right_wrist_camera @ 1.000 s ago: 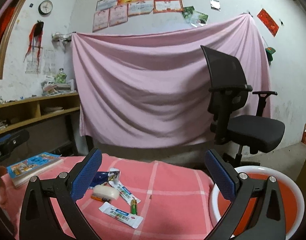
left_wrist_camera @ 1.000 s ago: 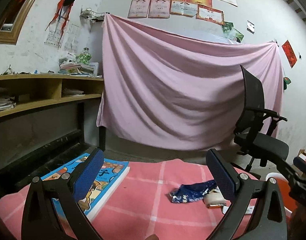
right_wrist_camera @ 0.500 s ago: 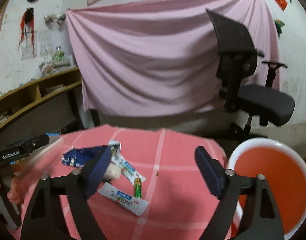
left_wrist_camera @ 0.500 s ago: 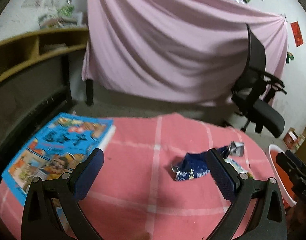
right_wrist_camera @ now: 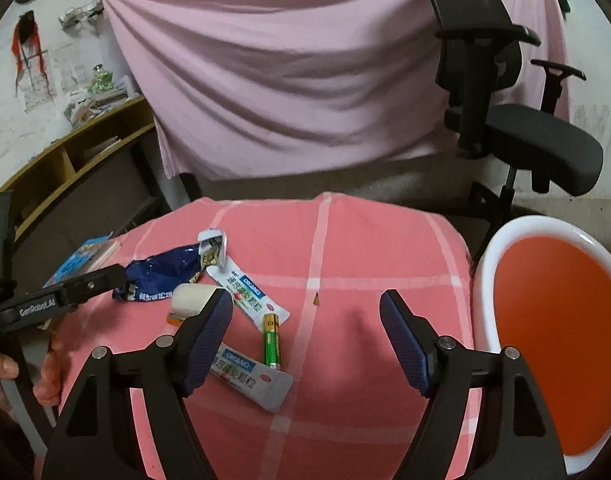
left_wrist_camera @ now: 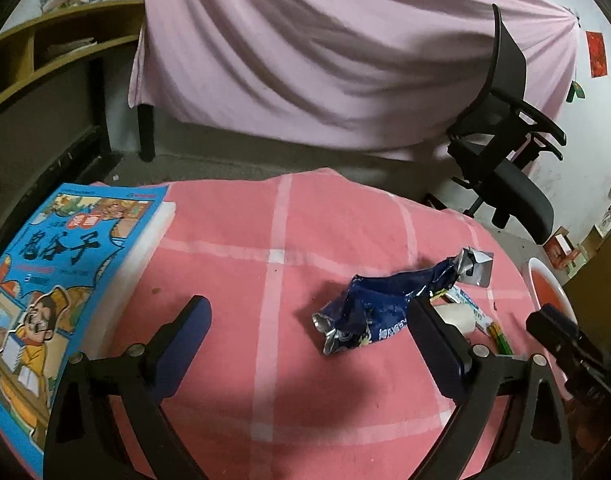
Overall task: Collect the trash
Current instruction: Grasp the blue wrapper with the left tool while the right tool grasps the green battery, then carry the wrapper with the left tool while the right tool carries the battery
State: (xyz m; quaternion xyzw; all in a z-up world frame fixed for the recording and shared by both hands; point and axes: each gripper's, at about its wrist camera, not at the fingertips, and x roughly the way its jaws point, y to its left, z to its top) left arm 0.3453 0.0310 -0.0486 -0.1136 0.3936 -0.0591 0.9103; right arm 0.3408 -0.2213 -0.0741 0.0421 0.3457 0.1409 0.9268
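Several pieces of trash lie on the pink checked table (right_wrist_camera: pixel 365 248): a crumpled blue wrapper (left_wrist_camera: pixel 379 306), two white sachets (right_wrist_camera: pixel 247 294), a green battery (right_wrist_camera: pixel 272 342) and a small white roll (right_wrist_camera: pixel 191 300). Left hand-held gripper (left_wrist_camera: pixel 307 322): jaws wide apart, nothing between them, wrapper just beyond its right finger. Right hand-held gripper (right_wrist_camera: pixel 305 320): jaws closing, not gripping anything; battery and the nearer sachet (right_wrist_camera: pixel 251 376) lie below, by its left finger. Orange basin with white rim (right_wrist_camera: pixel 505 232) stands beside the table's right edge. Blue book (left_wrist_camera: pixel 53 280) at left.
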